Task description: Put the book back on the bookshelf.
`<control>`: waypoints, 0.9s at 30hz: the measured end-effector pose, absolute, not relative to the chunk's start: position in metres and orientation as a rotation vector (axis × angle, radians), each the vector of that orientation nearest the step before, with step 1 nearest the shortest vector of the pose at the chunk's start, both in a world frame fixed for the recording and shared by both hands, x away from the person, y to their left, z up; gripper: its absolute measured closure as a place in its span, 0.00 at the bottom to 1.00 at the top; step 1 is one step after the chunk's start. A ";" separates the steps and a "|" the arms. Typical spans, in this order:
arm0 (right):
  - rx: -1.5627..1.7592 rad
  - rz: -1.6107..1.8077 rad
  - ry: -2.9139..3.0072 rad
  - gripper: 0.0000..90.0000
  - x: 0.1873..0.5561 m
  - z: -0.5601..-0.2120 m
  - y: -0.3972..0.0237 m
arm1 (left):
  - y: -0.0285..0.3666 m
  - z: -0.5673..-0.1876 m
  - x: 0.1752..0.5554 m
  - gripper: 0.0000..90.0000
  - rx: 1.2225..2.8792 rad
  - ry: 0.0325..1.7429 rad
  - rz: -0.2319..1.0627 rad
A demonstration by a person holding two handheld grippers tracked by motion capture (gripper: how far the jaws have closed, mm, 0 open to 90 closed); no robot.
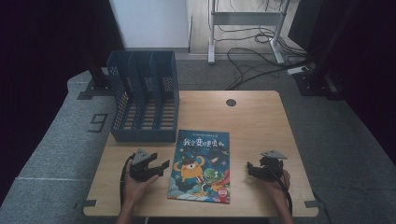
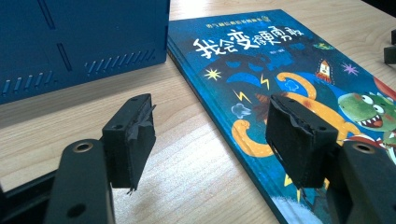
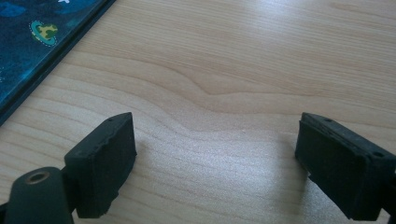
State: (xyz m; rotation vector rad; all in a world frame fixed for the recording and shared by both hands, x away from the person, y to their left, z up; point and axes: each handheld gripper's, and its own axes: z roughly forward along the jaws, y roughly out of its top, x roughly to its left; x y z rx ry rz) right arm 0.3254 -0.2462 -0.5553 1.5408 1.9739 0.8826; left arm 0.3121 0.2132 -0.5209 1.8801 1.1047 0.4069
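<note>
A picture book (image 1: pixel 201 165) with a dark blue cover, cartoon monsters and white Chinese title lies flat on the wooden table (image 1: pixel 252 126), near its front edge. My left gripper (image 1: pixel 159 161) is held just left of the book, jaws wide apart and angled toward it. In the left gripper view its open jaws (image 2: pixel 212 135) frame the book's (image 2: pixel 280 60) left edge, touching nothing. My right gripper (image 1: pixel 251 169) hovers right of the book, open; in the right gripper view its jaws (image 3: pixel 215 158) stand over bare wood, with the book's corner (image 3: pixel 28 42) at the upper left.
A dark blue perforated file organizer (image 1: pixel 144 95) with upright dividers stands at the table's back left, close behind the book; its wall (image 2: pixel 79 42) looms ahead of the left gripper. A round cable hole (image 1: pixel 230 102) sits near the far edge. Cables lie on the floor beyond.
</note>
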 end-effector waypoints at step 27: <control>1.569 0.871 1.931 0.17 0.327 -0.555 -0.248 | 0.208 -0.522 0.309 0.33 1.892 1.101 0.380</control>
